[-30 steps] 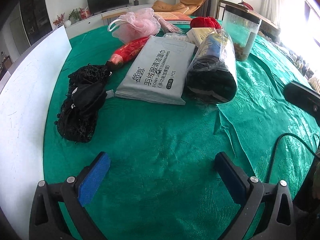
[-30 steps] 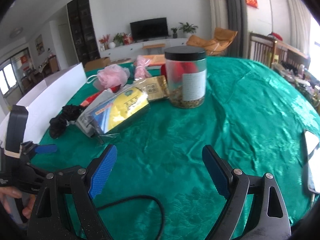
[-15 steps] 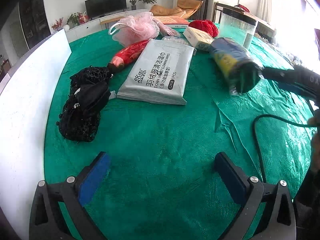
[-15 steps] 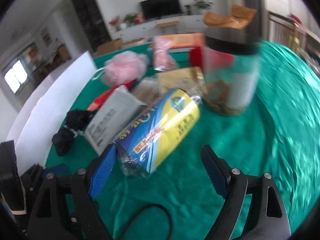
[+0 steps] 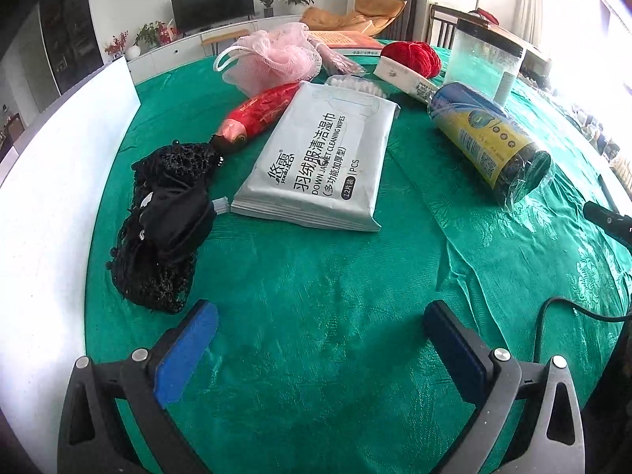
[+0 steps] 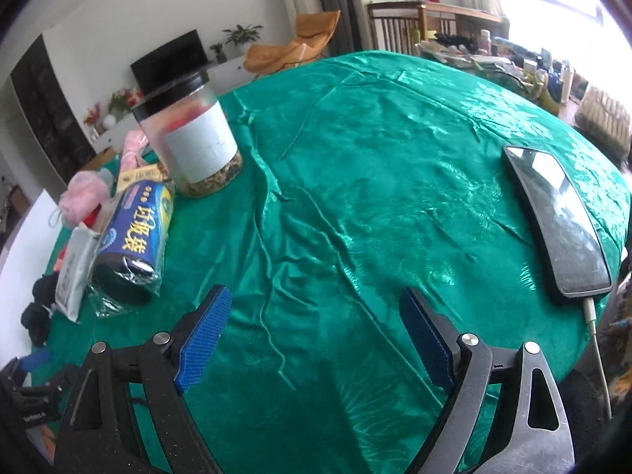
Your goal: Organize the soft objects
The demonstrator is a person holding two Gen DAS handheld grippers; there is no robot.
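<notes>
From the left wrist view, the left claw (image 5: pixel 320 343) hangs spread and empty over the green desk (image 5: pixel 316 276); the black mesh bundle (image 5: pixel 162 229) lies just beside the wet-wipes pack (image 5: pixel 320 158), the bag roll (image 5: pixel 489 142) apart. From the right wrist view, the right claw (image 6: pixel 316 335) is spread and empty, the bag roll (image 6: pixel 132 241) lying left near the jar (image 6: pixel 189 134), a phone (image 6: pixel 561 221) right.

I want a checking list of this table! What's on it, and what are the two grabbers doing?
Surface: wrinkled green satin tablecloth.
Job's things: black mesh bundle; grey wet-wipes pack; pink mesh bath puff; red yarn ball; blue-and-yellow bag roll in clear wrap, lying on its side.
Clutter: clear jar with black lid, upright; red fish-shaped item; smartphone.
Grippers: left gripper open, empty; right gripper open, empty.
Cables: black cable; white cable plugged into the smartphone.
Surroundings: white board; television.
</notes>
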